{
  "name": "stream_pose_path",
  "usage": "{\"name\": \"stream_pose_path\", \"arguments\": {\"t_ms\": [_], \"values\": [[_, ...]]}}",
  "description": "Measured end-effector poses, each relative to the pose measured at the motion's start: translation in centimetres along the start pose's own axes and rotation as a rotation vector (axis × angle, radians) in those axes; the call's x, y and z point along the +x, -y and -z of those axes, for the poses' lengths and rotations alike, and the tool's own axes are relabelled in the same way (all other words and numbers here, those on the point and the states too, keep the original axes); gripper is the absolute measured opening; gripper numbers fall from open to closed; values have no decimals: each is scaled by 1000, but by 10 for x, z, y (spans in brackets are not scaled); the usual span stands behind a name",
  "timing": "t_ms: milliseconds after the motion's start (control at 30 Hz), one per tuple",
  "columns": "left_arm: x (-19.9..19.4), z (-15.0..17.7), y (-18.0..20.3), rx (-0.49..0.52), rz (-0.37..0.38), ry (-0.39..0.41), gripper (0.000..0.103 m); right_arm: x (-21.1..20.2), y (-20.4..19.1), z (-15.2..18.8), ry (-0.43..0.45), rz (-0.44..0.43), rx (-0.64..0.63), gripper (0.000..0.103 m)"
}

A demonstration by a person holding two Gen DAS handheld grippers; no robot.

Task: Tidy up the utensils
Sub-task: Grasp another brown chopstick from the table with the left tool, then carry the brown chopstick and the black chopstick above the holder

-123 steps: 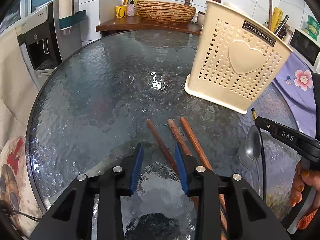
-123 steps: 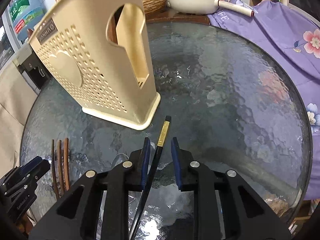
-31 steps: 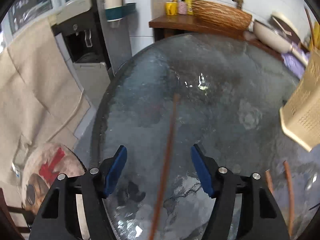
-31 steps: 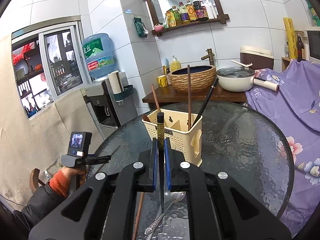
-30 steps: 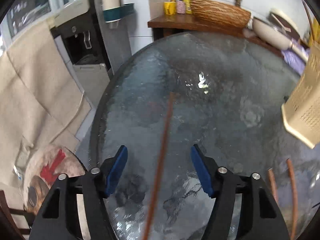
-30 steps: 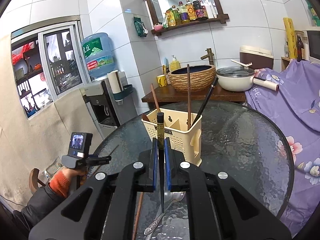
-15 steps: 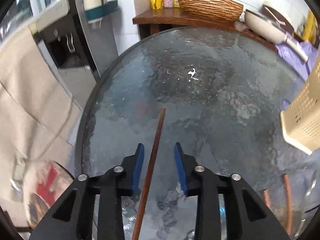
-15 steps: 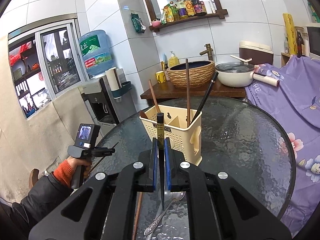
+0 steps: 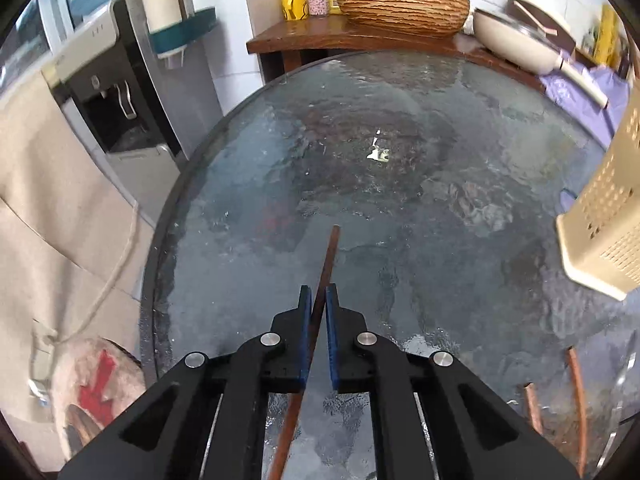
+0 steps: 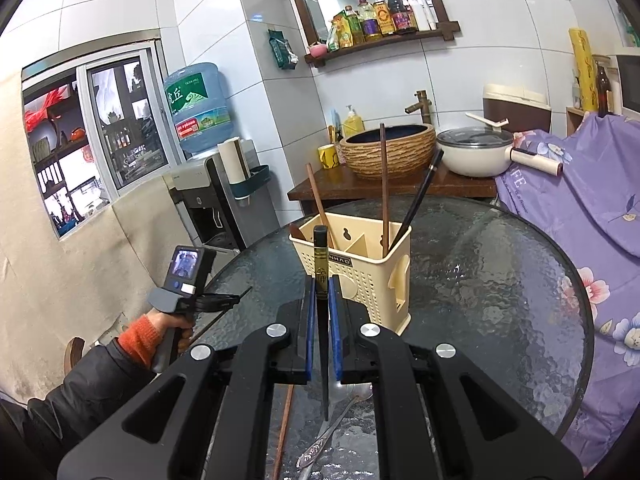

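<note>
Blue pads of the left gripper (image 9: 316, 300) are clamped tight on a brown wooden chopstick (image 9: 328, 256), which points forward over the glass table (image 9: 400, 184), its back end cut off by the frame. Right gripper (image 10: 321, 284) is pinched shut on a black chopstick (image 10: 320, 252), tip up, in front of the cream utensil holder (image 10: 372, 276).

Utensil holder and loose utensils on the round glass table

The perforated cream plastic utensil holder (image 10: 362, 268) stands on the round textured glass table (image 10: 500, 280), with three chopsticks upright in its compartments. A metal spoon (image 10: 340, 412) and a brown wooden chopstick (image 10: 285, 420) lie before it. Behind the table, a wooden counter (image 10: 400, 188) carries a woven-pattern basin (image 10: 388, 148).
</note>
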State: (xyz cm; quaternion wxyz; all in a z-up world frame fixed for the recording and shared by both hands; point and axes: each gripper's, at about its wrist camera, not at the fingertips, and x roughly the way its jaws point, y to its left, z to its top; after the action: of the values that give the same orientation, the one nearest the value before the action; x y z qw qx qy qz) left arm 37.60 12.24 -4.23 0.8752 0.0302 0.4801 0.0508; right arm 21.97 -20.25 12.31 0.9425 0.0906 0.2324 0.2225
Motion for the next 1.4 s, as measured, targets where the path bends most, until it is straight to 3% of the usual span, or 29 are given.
{"name": "stream_pose_path", "arguments": {"t_ms": [200,367,667,1133,1400], "values": [[-15,4,6,-39,46,37,5,-6,-5,-1,6,-5,-14,7],[-63,7,11,-55,115,148,5,-12,-7,-6,21,-16,-21,7],[-176,19,40,20,230,392,5,-25,-18,-21,51,-58,-41,7],[-252,2,68,66,379,515,5,-31,-34,-46,55,-69,-109,7],[-305,-28,98,107,416,612,5,-35,-41,-89,105,-62,-140,7]]}}
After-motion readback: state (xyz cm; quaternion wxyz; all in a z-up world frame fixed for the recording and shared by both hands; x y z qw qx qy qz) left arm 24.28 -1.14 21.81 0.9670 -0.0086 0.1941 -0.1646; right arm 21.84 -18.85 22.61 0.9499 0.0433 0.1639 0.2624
